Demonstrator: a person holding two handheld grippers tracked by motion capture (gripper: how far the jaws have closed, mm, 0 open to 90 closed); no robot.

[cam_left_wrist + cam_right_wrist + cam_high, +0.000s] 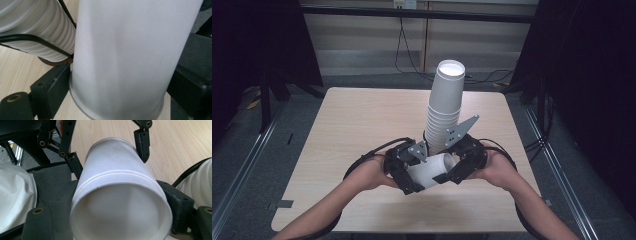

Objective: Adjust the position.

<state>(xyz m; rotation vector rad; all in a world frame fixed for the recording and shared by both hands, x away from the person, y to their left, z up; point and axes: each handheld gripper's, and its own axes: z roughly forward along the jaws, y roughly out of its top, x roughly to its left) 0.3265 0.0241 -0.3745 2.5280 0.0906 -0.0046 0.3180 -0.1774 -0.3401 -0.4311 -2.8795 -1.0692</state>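
1. Both tongs meet low over the near middle of the tabletop (347, 125), the left tongs (412, 172) and the right tongs (455, 167) facing each other with one white paper cup (430, 171) lying on its side between them.
2. Right tongs are clenched on the cup near its open rim: in the right gripper view its black jaws press the cup (117, 195) from both sides, and the mouth faces that camera.
3. Left tongs (117, 100) straddle the other end of the cup; in the left gripper view the cup (125, 55) sits between the two jaws with its closed base toward the camera.
4. Whether the left jaws press on the cup wall or merely stand beside it cannot be told.
5. Just behind both tongs, on the far side of the cup, a tall stack of cups (444, 107) stands on the tabletop, leaning slightly to the right at the top.
6. That stack (42, 30) is close beside the left tongs in the left gripper view, and at the right edge of the right gripper view (197, 185).
7. Cables trail back from both tongs along the forearms.
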